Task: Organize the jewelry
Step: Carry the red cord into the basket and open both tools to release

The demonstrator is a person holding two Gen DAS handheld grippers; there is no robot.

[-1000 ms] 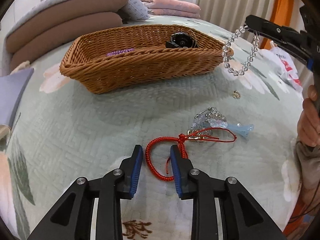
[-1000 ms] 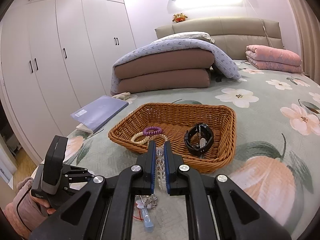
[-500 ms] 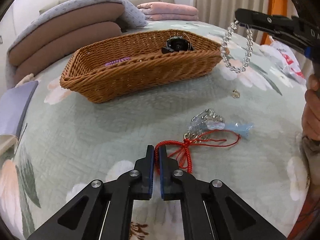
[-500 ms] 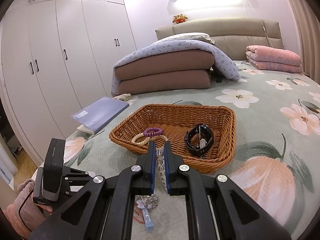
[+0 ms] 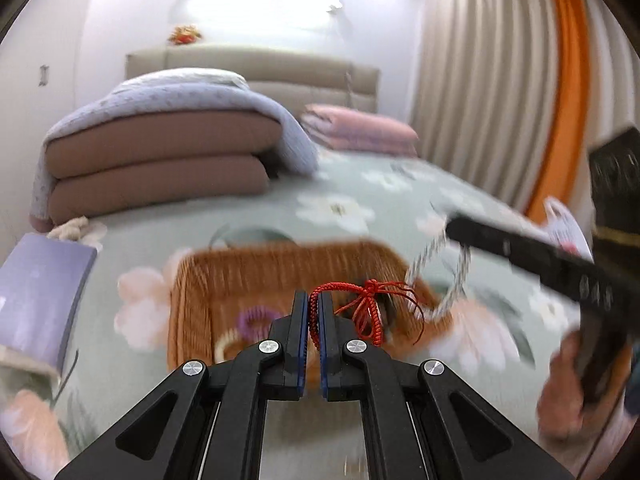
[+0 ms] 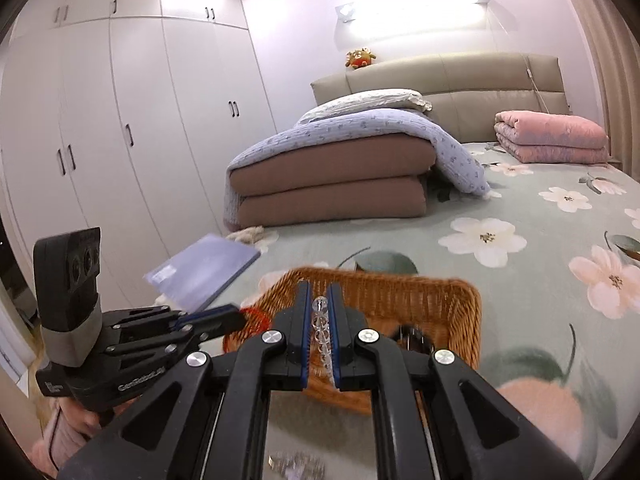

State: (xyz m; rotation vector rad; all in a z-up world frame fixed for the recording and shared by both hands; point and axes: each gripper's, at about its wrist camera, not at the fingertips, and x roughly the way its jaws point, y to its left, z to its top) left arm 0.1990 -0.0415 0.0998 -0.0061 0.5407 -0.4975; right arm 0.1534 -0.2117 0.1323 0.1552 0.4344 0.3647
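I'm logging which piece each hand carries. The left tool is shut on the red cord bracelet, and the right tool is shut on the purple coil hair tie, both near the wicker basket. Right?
Not quite. The right tool is shut on a clear bead bracelet, as the right wrist view shows. The purple coil hair tie lies in the wicker basket. The left tool does grip the red cord bracelet.

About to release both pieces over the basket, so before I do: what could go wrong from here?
1. The red cord bracelet is pinched by only a thin bit of cord in the left claw; its loose ends dangle and might snag on the basket rim.
2. The clear bead bracelet hangs from the right claw close beside the red one, so they could tangle.
3. The left view is blurred, so aim over the basket is uncertain.
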